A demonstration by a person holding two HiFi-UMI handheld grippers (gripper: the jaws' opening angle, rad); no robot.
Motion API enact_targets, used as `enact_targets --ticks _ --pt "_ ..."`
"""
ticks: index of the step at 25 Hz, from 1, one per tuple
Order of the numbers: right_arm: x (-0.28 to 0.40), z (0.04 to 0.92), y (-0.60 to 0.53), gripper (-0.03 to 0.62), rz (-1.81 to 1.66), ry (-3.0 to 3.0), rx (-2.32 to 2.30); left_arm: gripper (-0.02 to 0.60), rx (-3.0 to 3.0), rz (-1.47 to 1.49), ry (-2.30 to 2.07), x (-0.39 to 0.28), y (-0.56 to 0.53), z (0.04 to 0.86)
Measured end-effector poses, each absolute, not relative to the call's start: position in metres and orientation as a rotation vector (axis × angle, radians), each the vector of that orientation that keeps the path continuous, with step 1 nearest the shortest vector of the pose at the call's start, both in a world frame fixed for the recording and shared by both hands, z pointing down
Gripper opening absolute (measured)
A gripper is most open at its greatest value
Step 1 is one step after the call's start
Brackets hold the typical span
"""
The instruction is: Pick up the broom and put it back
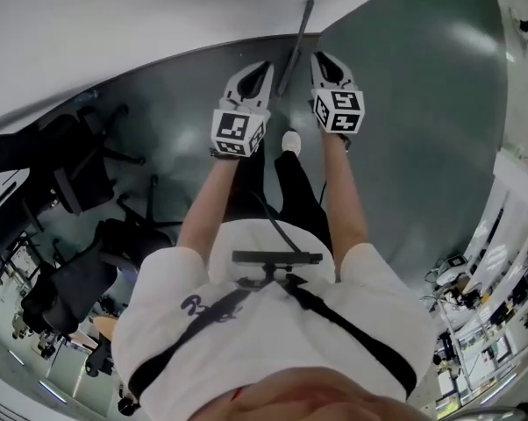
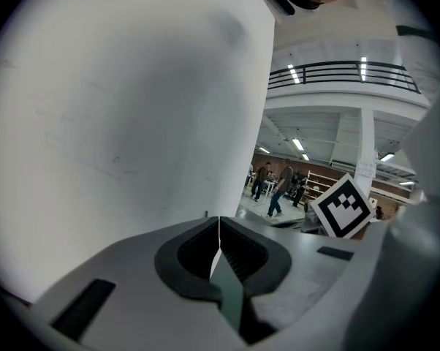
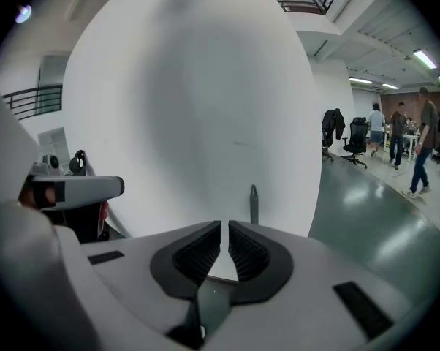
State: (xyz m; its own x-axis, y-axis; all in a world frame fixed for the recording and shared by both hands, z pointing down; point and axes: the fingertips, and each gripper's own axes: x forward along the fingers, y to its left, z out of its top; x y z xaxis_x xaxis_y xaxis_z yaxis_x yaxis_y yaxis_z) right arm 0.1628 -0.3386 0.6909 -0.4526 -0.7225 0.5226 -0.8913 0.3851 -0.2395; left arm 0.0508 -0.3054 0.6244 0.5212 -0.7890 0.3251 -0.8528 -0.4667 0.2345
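The broom's grey handle (image 1: pixel 297 42) leans upright against the white wall (image 1: pixel 115 24), and only the handle shows. It stands between my two grippers and just ahead of them. My left gripper (image 1: pixel 266 67) is to its left, jaws shut with nothing in them (image 2: pixel 219 221). My right gripper (image 1: pixel 320 58) is to its right, jaws together and empty (image 3: pixel 224 225). In the right gripper view the handle's tip (image 3: pixel 253 203) rises just beyond the jaws, slightly to the right, untouched.
Black office chairs (image 1: pixel 71 165) crowd the floor to my left. The dark green floor (image 1: pixel 422 103) spreads to the right, with shelving (image 1: pixel 501 261) at the far right. People (image 3: pixel 423 141) walk in the hall far off. The white wall fills most of both gripper views.
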Motion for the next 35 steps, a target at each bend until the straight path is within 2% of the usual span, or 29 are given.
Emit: enact_targets --ticks 2,6,10,11,22,33,35 --pt "0.161 0.714 -0.349 0.059 0.726 -2.285 1.41 0.014 2.397 0.254 -1.343 0.049 -0.314 0.642" --pt "0.162 0.752 -0.37 0.064 0.742 -2.247 1.4 0.014 2.39 0.263 -1.325 0.05 -0.334 0.67" --pt "0.154 0.788 -0.393 0.158 0.771 -2.232 1.393 0.014 2.383 0.251 -1.342 0.041 -0.353 0.692" --pt "0.151 0.798 -0.397 0.163 0.781 -2.232 1.392 0.014 2.379 0.25 -1.347 0.038 -0.356 0.699" --pt "0.148 0.887 -0.432 0.163 0.839 -2.139 1.39 0.014 2.356 0.254 -1.323 0.029 -0.377 0.74" --pt "0.153 0.897 -0.453 0.16 0.871 -2.124 1.454 0.014 2.331 0.247 -1.305 0.033 -0.363 0.743" --pt "0.153 0.897 -0.45 0.104 0.857 -2.111 1.444 0.014 2.328 0.244 -1.307 0.033 -0.36 0.741"
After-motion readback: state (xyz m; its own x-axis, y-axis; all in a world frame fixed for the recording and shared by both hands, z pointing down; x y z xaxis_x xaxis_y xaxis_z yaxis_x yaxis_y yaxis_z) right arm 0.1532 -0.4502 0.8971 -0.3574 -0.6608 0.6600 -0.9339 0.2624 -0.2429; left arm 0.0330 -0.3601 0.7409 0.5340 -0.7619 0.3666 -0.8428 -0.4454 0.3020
